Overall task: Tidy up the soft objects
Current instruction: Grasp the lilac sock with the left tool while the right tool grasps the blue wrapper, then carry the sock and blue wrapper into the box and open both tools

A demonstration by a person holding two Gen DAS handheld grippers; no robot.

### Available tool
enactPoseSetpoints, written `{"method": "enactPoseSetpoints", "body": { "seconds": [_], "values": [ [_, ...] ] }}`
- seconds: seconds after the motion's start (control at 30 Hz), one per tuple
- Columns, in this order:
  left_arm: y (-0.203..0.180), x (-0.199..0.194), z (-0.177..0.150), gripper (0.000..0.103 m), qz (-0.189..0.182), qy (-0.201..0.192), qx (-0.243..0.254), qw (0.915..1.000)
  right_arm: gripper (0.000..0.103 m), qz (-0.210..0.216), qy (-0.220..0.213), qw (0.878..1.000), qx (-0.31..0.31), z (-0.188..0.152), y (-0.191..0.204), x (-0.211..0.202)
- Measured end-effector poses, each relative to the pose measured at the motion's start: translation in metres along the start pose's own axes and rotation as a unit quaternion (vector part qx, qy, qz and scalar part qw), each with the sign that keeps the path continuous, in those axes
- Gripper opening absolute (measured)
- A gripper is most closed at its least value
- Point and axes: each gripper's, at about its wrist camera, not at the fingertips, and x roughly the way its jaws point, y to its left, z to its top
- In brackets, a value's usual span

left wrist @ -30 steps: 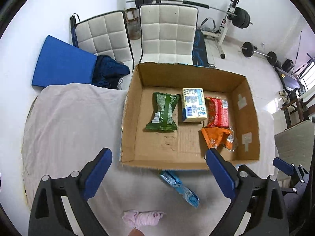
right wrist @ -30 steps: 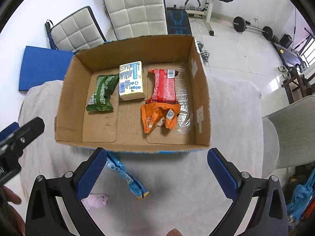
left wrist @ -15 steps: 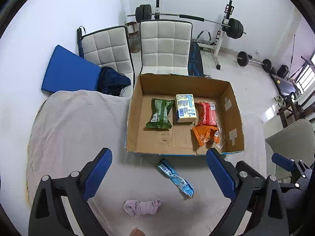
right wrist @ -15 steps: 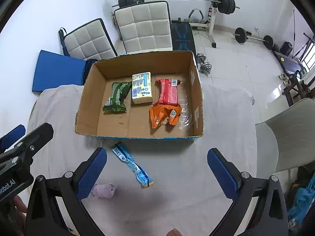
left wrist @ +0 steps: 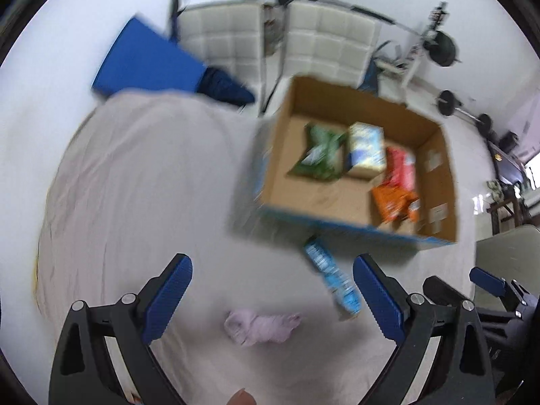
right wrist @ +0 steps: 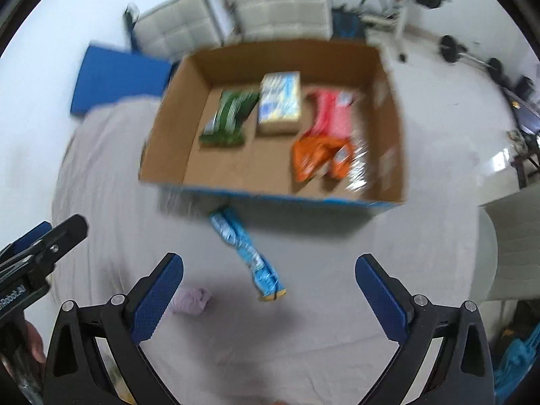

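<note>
An open cardboard box (left wrist: 435, 168) (right wrist: 172, 141) stands on the cloth-covered table and holds a green packet (left wrist: 317, 155) (right wrist: 229, 118), a pale boxed pack (left wrist: 366, 150) (right wrist: 280, 104), a red packet (left wrist: 400, 168) (right wrist: 332, 114) and an orange packet (left wrist: 393, 202) (right wrist: 314, 155). A light-blue wrapper (left wrist: 332, 278) (right wrist: 246, 253) lies on the cloth in front of the box. A small pink cloth (left wrist: 260, 325) (right wrist: 190, 300) lies nearer. My left gripper (left wrist: 271, 298) is open above the pink cloth. My right gripper (right wrist: 268, 298) is open just short of the wrapper's near end. Both views are blurred.
The table carries a grey-beige cloth (left wrist: 135, 185). Two white padded chairs (left wrist: 330, 40) stand behind it, with a blue mat (left wrist: 145, 60) and dark clothing at the left. Gym weights (left wrist: 442, 47) stand at the back. A grey chair (right wrist: 516, 243) is at the right.
Both grippers have swung and dropped closer to the table, blurring the views. The pink cloth and blue wrapper now sit larger and nearer the fingers. The jaws stay open.
</note>
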Motion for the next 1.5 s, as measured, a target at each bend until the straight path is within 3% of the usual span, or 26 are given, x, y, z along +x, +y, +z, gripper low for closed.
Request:
{"method": "enactPoseSetpoints", "body": {
  "seconds": [0.1,0.2,0.3,0.37,0.47,0.5,0.63,0.7,0.83,0.9,0.93,1.0,1.07,1.13,1.2,1.27,1.37,1.5],
  "values": [
    [0.027,0.028,-0.020,0.098,0.010,0.041,-0.029,0.9987,0.103,-0.009,0.037,0.999,-0.032,-0.002,0.015,0.042],
    [0.056,0.061,-0.044,0.098,-0.001,0.096,-0.081,0.9921,0.101,-0.027,0.075,0.995,-0.054,-0.004,0.027,0.089],
    [0.082,0.090,-0.075,0.098,-0.048,0.158,-0.162,0.9729,0.089,-0.042,0.097,0.993,-0.056,-0.004,0.033,0.126],
    [0.092,0.109,-0.096,0.098,-0.090,0.194,-0.221,0.9516,0.081,-0.047,0.109,0.992,-0.051,-0.004,0.034,0.144],
    [0.092,0.127,-0.115,0.098,-0.122,0.223,-0.269,0.9288,0.058,-0.045,0.126,0.990,-0.037,-0.005,0.033,0.166],
    [0.091,0.131,-0.118,0.098,-0.125,0.226,-0.276,0.9257,0.040,-0.047,0.129,0.990,-0.034,-0.006,0.032,0.170],
    [0.080,0.155,-0.125,0.098,-0.151,0.248,-0.302,0.9080,0.027,-0.043,0.134,0.990,-0.019,-0.019,0.027,0.166],
    [0.077,0.168,-0.128,0.098,-0.157,0.260,-0.318,0.8981,0.025,-0.039,0.140,0.989,-0.010,-0.027,0.022,0.162],
    [0.074,0.189,-0.125,0.094,-0.145,0.266,-0.339,0.8908,0.024,-0.034,0.149,0.988,0.011,-0.047,0.009,0.154],
    [0.070,0.195,-0.119,0.071,-0.129,0.261,-0.329,0.8983,0.024,-0.023,0.153,0.988,0.029,-0.057,-0.001,0.154],
    [0.066,0.198,-0.114,0.066,-0.114,0.259,-0.310,0.9076,0.024,-0.014,0.161,0.986,0.039,-0.063,-0.007,0.153],
    [0.051,0.199,-0.102,0.062,-0.091,0.248,-0.255,0.9301,0.024,-0.004,0.172,0.984,0.051,-0.072,-0.015,0.152],
    [0.026,0.196,-0.087,0.061,-0.051,0.231,-0.169,0.9568,0.024,0.017,0.187,0.980,0.057,-0.080,-0.020,0.151],
    [-0.001,0.197,-0.077,0.061,-0.021,0.221,-0.084,0.9714,0.024,0.044,0.202,0.977,0.058,-0.087,-0.021,0.152],
    [-0.030,0.202,-0.070,0.061,-0.001,0.220,-0.003,0.9756,0.025,0.047,0.194,0.978,0.059,-0.086,-0.023,0.149],
    [-0.049,0.210,-0.067,0.061,0.017,0.226,0.045,0.9729,0.029,0.039,0.180,0.981,0.063,-0.083,-0.026,0.147],
    [-0.053,0.216,-0.059,0.062,0.015,0.232,0.032,0.9720,0.045,0.039,0.164,0.982,0.085,-0.077,-0.035,0.148],
    [-0.046,0.216,-0.058,0.062,0.016,0.226,0.019,0.9738,0.047,0.049,0.166,0.980,0.096,-0.065,-0.032,0.161]
  ]
}}
